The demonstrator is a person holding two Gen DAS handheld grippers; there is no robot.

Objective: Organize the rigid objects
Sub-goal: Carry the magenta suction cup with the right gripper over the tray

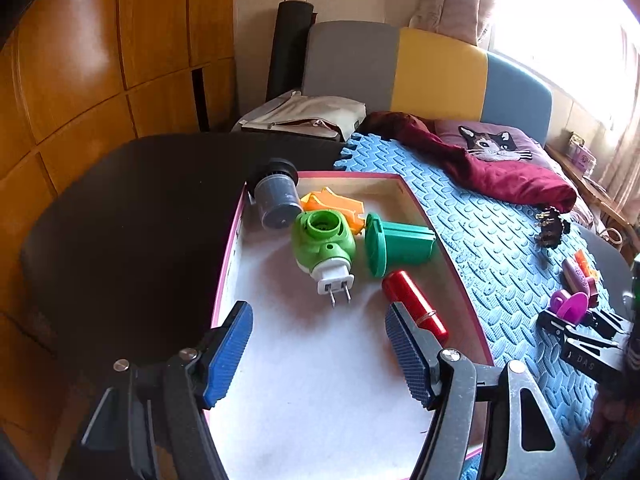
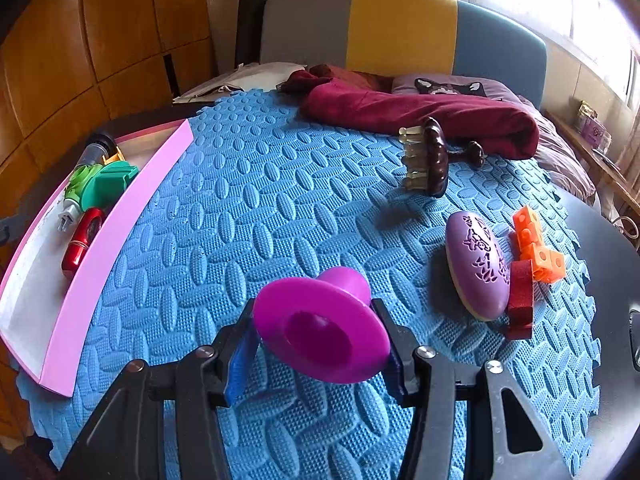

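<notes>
A pink-rimmed tray [image 1: 228,264] [image 2: 120,216] holds a grey cylinder [image 1: 276,200], an orange piece [image 1: 332,204], a green plug-in device [image 1: 322,248], a teal part [image 1: 396,244] and a red tube [image 1: 416,304]. My left gripper [image 1: 320,354] is open and empty, hovering over the tray's white floor near the red tube. My right gripper [image 2: 318,350] is shut on a magenta funnel-shaped piece [image 2: 324,332], held above the blue foam mat [image 2: 256,208]; it also shows in the left wrist view [image 1: 570,306].
On the mat lie a dark brush with pale bristles [image 2: 430,160], a purple oval [image 2: 478,264], orange cubes [image 2: 538,248] and a red block [image 2: 520,300]. A maroon cloth [image 2: 420,114] and cat pillow [image 1: 492,144] lie behind. Dark table edge [image 1: 120,216] at left.
</notes>
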